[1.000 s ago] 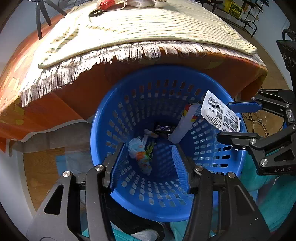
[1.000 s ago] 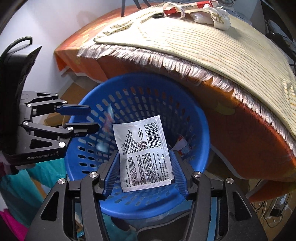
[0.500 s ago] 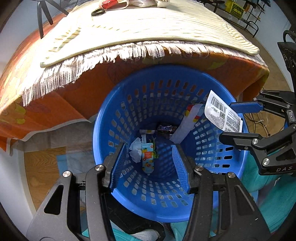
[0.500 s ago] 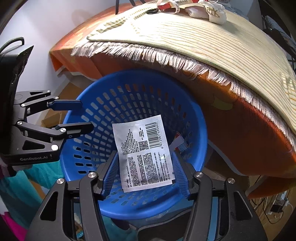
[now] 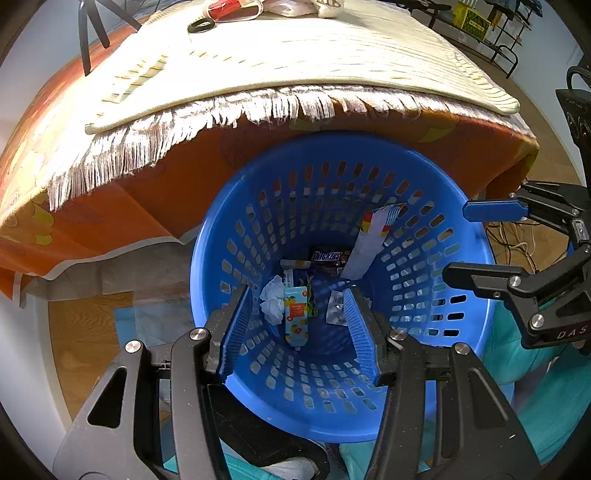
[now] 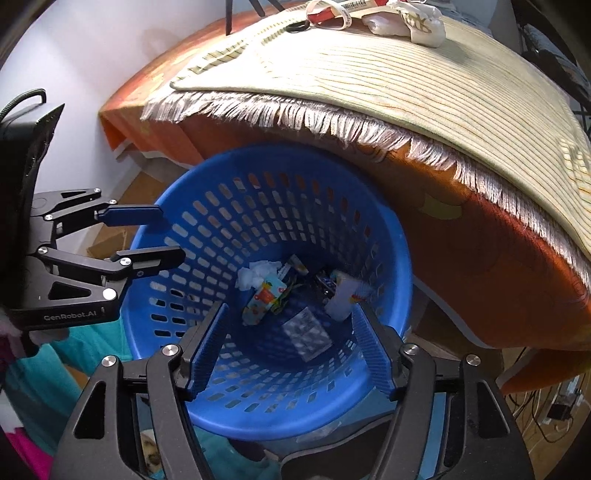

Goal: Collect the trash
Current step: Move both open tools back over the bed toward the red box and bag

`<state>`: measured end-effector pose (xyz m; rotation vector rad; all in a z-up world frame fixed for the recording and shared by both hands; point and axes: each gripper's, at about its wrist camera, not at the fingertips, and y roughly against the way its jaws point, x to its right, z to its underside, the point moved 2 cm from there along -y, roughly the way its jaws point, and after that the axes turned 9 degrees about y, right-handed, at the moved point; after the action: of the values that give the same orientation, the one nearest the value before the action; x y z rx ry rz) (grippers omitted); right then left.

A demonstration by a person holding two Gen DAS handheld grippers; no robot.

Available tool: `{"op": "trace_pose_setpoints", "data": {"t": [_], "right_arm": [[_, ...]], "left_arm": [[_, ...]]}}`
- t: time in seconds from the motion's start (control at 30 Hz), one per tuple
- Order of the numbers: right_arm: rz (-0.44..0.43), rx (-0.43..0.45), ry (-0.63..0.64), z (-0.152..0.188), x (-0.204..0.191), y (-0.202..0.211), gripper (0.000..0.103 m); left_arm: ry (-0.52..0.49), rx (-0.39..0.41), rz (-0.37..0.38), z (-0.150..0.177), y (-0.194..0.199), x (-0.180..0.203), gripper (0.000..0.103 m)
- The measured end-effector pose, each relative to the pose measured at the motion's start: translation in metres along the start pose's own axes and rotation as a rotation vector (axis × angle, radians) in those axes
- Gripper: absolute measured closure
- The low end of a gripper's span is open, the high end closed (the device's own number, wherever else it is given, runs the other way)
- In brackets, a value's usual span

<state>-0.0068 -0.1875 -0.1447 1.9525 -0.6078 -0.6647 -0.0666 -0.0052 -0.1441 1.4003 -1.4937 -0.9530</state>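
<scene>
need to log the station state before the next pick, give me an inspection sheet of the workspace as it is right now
surface: table under an orange cloth, fringed striped mat on top.
job's things: blue basket holds a crumpled tissue, orange-print packet, Snickers wrapper, tall white wrapper leaning on the wall, and a white barcode sachet, blurred.
clutter: on the mat's far end, a red and white item, white bag and black ring.
grippers: left gripper and right gripper both open and empty, over the basket.
cables: wires on the floor past the table.
surroundings: wooden floor, white wall, teal fabric near the basket.
</scene>
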Motion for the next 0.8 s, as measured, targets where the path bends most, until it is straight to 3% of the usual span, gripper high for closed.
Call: {"op": "trace_pose_setpoints", "data": {"t": [0.4, 0.8], "right_arm": [[0.021, 0.043, -0.032, -0.005, 0.010, 0.013, 0.035], [0.048, 0.151, -0.076, -0.033, 0.029, 0.045, 0.035]], "left_arm": [[0.032, 0.030, 0.010, -0.019, 0.014, -0.005, 0.045], [0.061, 0.103, 0.015, -0.076, 0.045, -0.011, 0.043]]}}
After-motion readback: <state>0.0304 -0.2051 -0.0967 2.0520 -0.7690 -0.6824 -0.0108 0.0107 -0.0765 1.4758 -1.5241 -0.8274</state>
